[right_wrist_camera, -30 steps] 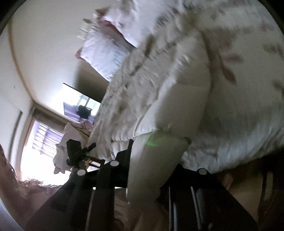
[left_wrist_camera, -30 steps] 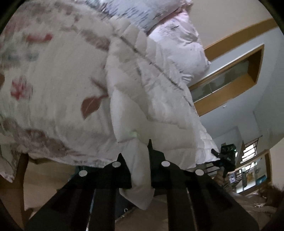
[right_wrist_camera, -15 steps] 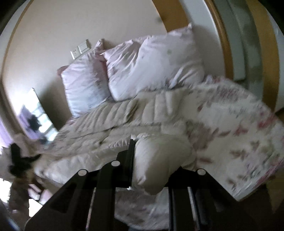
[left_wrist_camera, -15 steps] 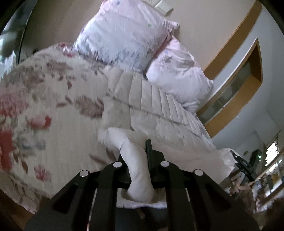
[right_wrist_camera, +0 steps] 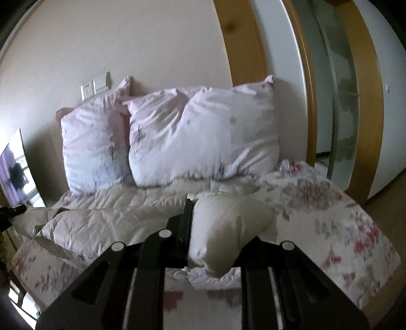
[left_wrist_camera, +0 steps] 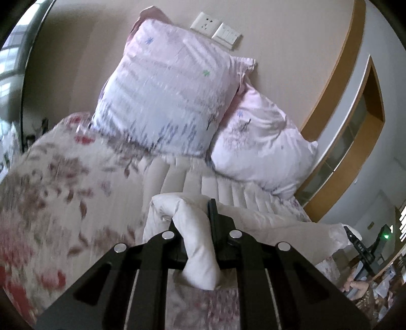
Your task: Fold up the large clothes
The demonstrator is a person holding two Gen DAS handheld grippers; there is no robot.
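A large white quilted down garment [left_wrist_camera: 218, 187] lies across the floral bed, its far end under the pillows. My left gripper [left_wrist_camera: 196, 228] is shut on one puffy corner of it [left_wrist_camera: 200, 256] and holds that corner above the bed. My right gripper [right_wrist_camera: 215, 228] is shut on the opposite corner [right_wrist_camera: 228, 228], also lifted. The garment's near edge [right_wrist_camera: 101, 228] stretches between the two grippers in a raised fold. The right gripper also shows at the far right of the left wrist view [left_wrist_camera: 360, 251].
Two pale pink pillows [left_wrist_camera: 162, 101] [right_wrist_camera: 203, 137] lean on the beige wall behind the garment. The floral bedspread [left_wrist_camera: 50, 203] [right_wrist_camera: 342, 223] covers the bed. A wooden door frame [right_wrist_camera: 312, 101] stands to the right. A wall socket [left_wrist_camera: 205, 21] is above the pillows.
Both grippers have risen and tipped toward the headboard, carrying the garment's corners up off the bed's edge. The pillows and wall have come into full view.
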